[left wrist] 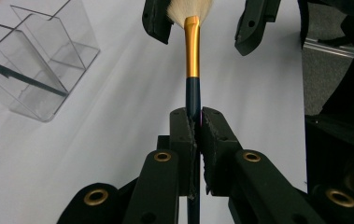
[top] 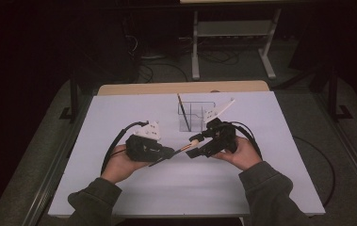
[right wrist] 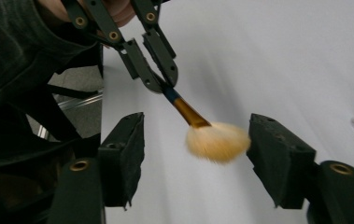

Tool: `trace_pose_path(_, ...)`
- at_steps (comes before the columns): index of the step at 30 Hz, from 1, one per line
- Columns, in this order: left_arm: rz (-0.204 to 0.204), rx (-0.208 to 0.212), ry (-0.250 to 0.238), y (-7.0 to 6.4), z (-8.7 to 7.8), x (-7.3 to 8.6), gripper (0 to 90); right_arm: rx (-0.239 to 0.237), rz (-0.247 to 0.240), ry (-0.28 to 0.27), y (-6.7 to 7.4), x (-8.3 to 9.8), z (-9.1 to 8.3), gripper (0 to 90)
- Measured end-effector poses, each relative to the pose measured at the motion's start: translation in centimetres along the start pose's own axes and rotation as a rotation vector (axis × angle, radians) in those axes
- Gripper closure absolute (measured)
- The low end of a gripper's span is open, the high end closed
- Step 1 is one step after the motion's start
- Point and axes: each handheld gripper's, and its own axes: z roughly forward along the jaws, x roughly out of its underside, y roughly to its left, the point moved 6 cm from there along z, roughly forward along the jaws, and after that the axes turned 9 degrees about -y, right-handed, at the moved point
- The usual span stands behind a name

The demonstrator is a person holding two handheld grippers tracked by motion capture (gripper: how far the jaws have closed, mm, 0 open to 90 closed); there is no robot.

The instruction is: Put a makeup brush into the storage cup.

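A makeup brush (left wrist: 192, 56) with a dark blue handle, gold ferrule and pale bristles (right wrist: 217, 141) is held above the white table (top: 119, 117). My left gripper (left wrist: 195, 122) is shut on its handle, seen left of centre in the high view (top: 166, 153). My right gripper (right wrist: 195, 158) faces it, its jaws standing one on each side of the bristle head with gaps between. From the high view the right gripper (top: 196, 143) meets the brush (top: 185, 148) at mid-table.
A clear acrylic organizer (top: 192, 115) stands just behind the grippers with a thin dark stick (top: 182, 110) leaning in it; it also lies at upper left (left wrist: 39, 70). A sleeve (right wrist: 16, 56) fills that corner. Cables (top: 112, 146) trail from both grippers.
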Motion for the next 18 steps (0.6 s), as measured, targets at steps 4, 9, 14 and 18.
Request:
trace_pose_path(4,0.015,0.013,-0.003,-0.23,-0.08,-0.06,83.6,-0.030,-0.013,0.003,0.20,-0.18,0.39,45.3)
trace_pose_path(9,0.024,0.026,-0.009,-0.55,-0.13,-0.06,83.6,-0.070,-0.026,0.007,0.31,-0.21,0.81,61.3)
trace_pose_path(14,0.018,0.031,-0.011,-0.65,-0.16,-0.08,83.6,-0.106,-0.015,0.001,0.32,-0.22,0.87,71.2)
trace_pose_path(18,0.022,0.032,-0.003,-0.62,-0.02,-0.05,83.7,-0.132,-0.020,-0.014,0.37,-0.29,0.83,75.4)
